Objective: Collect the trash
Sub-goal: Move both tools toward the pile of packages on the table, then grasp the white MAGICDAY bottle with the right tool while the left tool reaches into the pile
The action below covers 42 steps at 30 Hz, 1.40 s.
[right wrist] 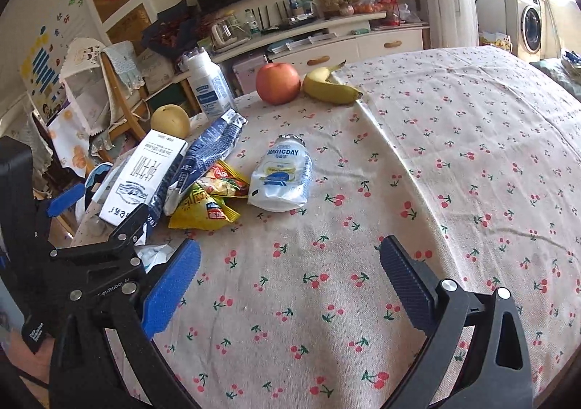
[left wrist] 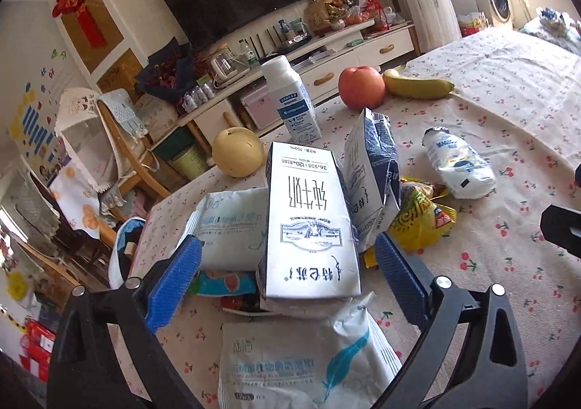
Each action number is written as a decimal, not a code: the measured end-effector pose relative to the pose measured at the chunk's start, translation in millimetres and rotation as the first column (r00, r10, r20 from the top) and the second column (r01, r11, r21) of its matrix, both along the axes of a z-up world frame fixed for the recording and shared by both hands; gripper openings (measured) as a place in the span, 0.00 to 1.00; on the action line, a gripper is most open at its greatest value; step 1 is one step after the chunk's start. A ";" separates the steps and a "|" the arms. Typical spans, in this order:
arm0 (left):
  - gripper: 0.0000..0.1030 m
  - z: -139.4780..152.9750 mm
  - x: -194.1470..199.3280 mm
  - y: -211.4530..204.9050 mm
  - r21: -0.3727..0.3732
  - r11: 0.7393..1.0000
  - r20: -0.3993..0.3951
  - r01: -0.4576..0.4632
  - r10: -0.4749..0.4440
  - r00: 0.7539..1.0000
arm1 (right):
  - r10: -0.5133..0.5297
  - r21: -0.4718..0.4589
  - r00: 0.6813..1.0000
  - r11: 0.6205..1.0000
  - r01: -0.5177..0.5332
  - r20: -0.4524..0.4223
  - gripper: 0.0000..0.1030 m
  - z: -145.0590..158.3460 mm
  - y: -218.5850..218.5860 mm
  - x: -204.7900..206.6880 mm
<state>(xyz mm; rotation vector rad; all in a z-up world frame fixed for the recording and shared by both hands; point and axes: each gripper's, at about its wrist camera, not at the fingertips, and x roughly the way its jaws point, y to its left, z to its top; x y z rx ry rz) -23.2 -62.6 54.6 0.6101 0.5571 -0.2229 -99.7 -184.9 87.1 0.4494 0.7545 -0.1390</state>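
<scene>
Left to right on the cherry-print worktop [right wrist: 417,140]: a yellow pear [right wrist: 170,120] and a standing white bottle [right wrist: 210,87] at the far left edge, then the trash heap, comprising a white milk carton [left wrist: 310,223] lying flat, a crumpled blue-and-white carton [left wrist: 374,176], yellow snack wrappers [right wrist: 207,198] and wipe packets [left wrist: 232,223]. Further right lies a crushed MAGICDAY bottle [right wrist: 281,176], apart from the heap. An apple [right wrist: 277,82] and banana [right wrist: 330,85] sit beyond, touching. The left tongs [left wrist: 287,256] stand released, straddling the milk carton (pads not pressing). The right tongs [right wrist: 290,263] gape over bare cloth.
</scene>
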 end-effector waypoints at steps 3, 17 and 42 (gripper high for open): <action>0.78 -6.5 8.2 -7.3 0.057 0.998 0.021 -0.007 0.006 1.000 | 0.006 -0.019 1.000 1.000 -0.006 0.013 0.95 -0.7 -1.0 14.9; 0.25 5.5 9.4 -1.0 -0.021 1.000 0.030 -0.002 0.002 1.000 | 0.012 -0.026 0.999 1.000 -0.012 -0.031 0.82 -19.4 -7.0 86.4; 0.61 -5.4 19.5 -27.6 0.137 0.984 -0.013 0.115 -0.114 0.993 | 0.049 0.007 0.997 0.999 -0.048 -0.054 0.59 -16.9 -15.0 86.7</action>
